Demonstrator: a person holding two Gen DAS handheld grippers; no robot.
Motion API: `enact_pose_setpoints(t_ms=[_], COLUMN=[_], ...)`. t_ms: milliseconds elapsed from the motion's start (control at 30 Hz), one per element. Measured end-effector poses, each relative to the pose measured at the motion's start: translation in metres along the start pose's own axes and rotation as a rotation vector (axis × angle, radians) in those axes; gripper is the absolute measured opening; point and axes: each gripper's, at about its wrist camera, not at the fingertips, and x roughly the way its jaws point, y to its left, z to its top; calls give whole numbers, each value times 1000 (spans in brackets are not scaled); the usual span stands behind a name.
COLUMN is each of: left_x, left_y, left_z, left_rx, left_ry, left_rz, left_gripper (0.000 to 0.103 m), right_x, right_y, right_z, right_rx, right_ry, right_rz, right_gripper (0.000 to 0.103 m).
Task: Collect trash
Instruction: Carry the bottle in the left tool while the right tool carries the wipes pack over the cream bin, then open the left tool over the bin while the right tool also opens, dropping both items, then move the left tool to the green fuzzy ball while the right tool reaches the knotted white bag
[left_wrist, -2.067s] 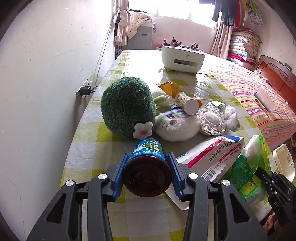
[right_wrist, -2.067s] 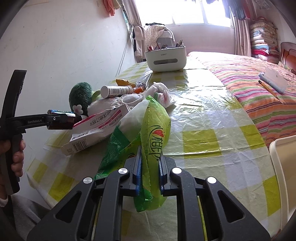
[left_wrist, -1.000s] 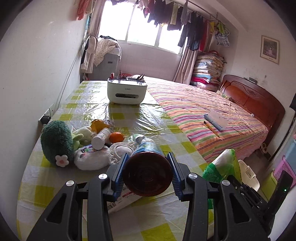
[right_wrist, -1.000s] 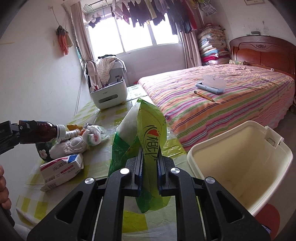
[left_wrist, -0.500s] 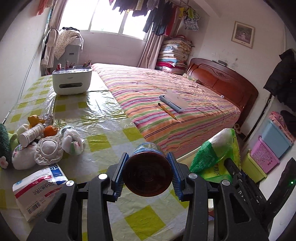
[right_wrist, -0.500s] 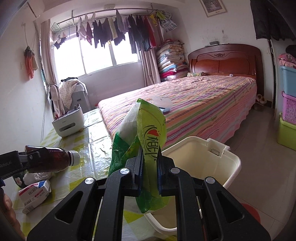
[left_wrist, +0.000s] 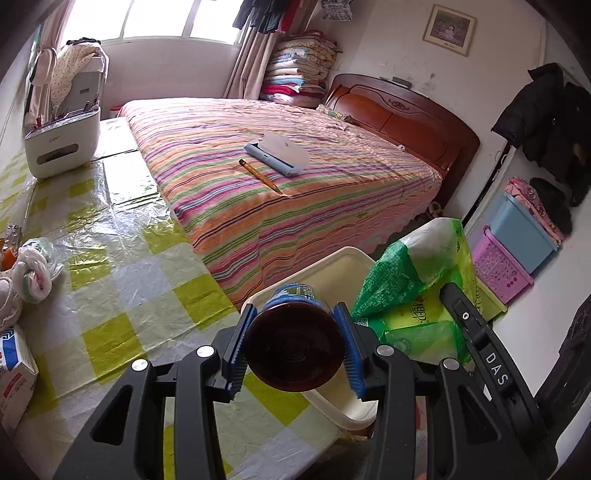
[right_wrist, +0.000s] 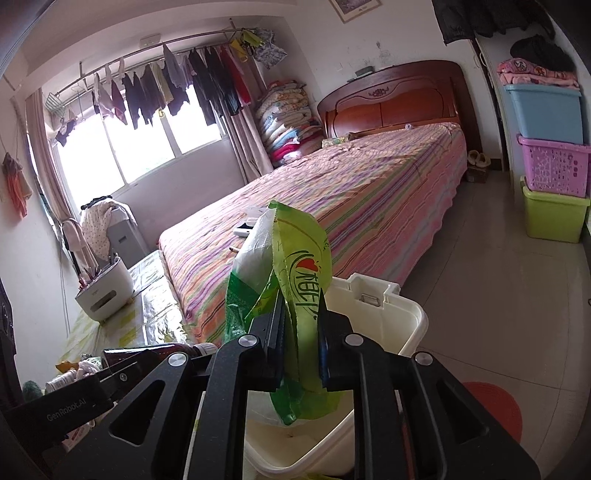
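My left gripper is shut on a brown bottle with a blue label, held base-first toward the camera over the rim of a cream plastic bin. My right gripper is shut on a green and white plastic bag and holds it above the same bin. The bag shows at the right of the left wrist view, with the right gripper's body below it. The bottle and the left gripper show at the lower left of the right wrist view.
A table with a yellow-checked cloth lies to the left, carrying a white box, soft toys and a white organiser. A striped bed stands behind the bin. Stacked plastic crates stand by the right wall.
Both grippers have swung right from the table to the bin with the bottle and the bag still held. The bin is now directly below them.
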Motion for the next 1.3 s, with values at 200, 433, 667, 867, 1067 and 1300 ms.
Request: enact_pose_setpoints(t_ms=[200,433,667,867,1067,1300], left_x=[17,10,-6,-21,-45,-87], left_y=[-12,-14,3,24,53,107], left_z=[2,5,7,8,10,9], left_rx=[43,64,43,23,-34,-130], left_ry=[40,-11,-50,-60,-100,-165], left_rz=[9,53,125,170,217,345], left_gripper=[45,72,72,72,72,72], right_x=[0,-5,-8,-8,-9,-11], right_y=[-11,-13,4,20,42,74], right_z=[3,2,-3,-8,-16,-30], right_rx=[45,58,6,-32,-68,-128], right_ry=[-20,-60,-76,-63,-51,-28], right_rz=[0,26,58,89,126,187], right_gripper=[43,53,61,64,65,66])
